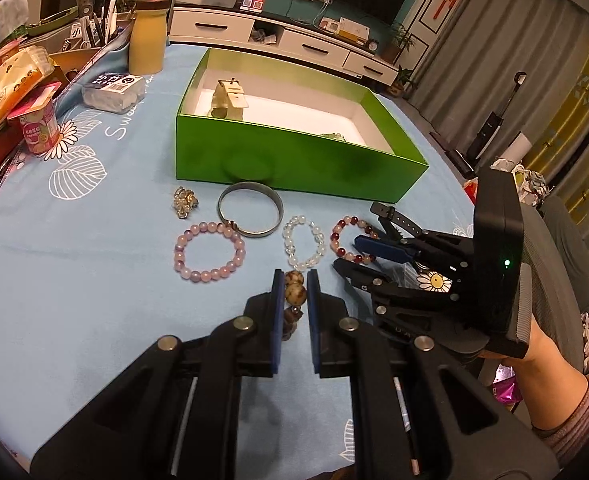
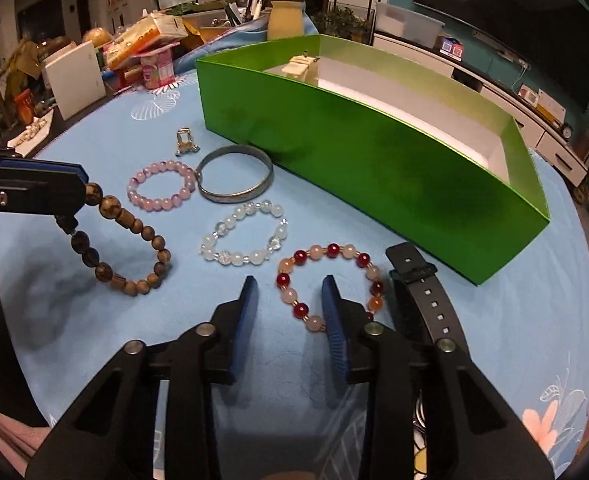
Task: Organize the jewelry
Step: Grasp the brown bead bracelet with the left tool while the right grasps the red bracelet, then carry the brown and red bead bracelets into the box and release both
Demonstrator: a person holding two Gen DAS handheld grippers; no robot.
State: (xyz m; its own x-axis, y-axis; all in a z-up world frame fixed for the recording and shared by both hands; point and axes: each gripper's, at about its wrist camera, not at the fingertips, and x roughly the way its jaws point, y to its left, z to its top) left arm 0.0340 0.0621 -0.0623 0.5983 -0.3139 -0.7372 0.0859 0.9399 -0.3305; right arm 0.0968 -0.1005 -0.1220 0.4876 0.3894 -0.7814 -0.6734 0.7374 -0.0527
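My left gripper [image 1: 296,276] [image 2: 84,192] is shut on a brown wooden bead bracelet [image 1: 295,292] [image 2: 134,246], which hangs from it with its lower loop near the blue tablecloth. My right gripper [image 2: 289,282] [image 1: 346,252] is open and low over the red-and-peach bead bracelet [image 2: 334,250] [image 1: 340,228]; the bracelet's left side lies between the fingers and the pads stand apart from it. On the cloth also lie a clear bead bracelet [image 2: 234,258] [image 1: 290,240], a pink bead bracelet [image 2: 162,202] [image 1: 210,276], a silver bangle [image 2: 234,196] [image 1: 250,190] and a small brooch [image 2: 184,142] [image 1: 184,202]. The green box [image 1: 294,160] [image 2: 374,168] stands behind them.
A black watch strap [image 2: 426,304] [image 1: 398,218] lies just right of the red bracelet. A cream item [image 1: 230,98] sits inside the box. A yellow bottle [image 1: 146,40], a plastic case [image 1: 112,90], a yogurt cup [image 1: 40,124] and packets crowd the table's far left.
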